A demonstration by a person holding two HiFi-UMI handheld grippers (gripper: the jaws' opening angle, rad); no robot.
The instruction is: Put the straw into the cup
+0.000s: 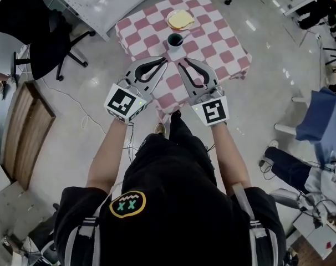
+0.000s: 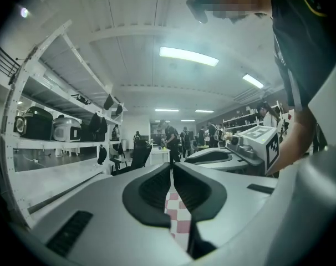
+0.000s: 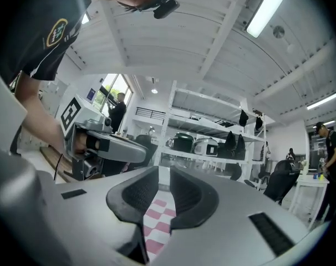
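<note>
Two tongs: level, side by side over the near edge of the checked counter (image 1: 229, 53).
Left tongs (image 1: 164, 60) (image 2: 172, 169): tips together, nothing between.
Cup (image 1: 174, 40): dark, upright on the counter, just beyond both tips.
Straw: too small to make out.
Right tongs (image 1: 180, 65) (image 3: 163, 173): narrow gap, empty.
Plate (image 1: 181, 19): behind the cup.

The tablecloth (image 1: 226, 51) is pink-and-white checked. The cup (image 1: 174, 40) on it is dark, the thing beyond it (image 1: 180, 19) pale yellow. The left gripper (image 1: 164, 60) and right gripper (image 1: 181, 65) are grey, with black pads and black-and-white square markers.
</note>
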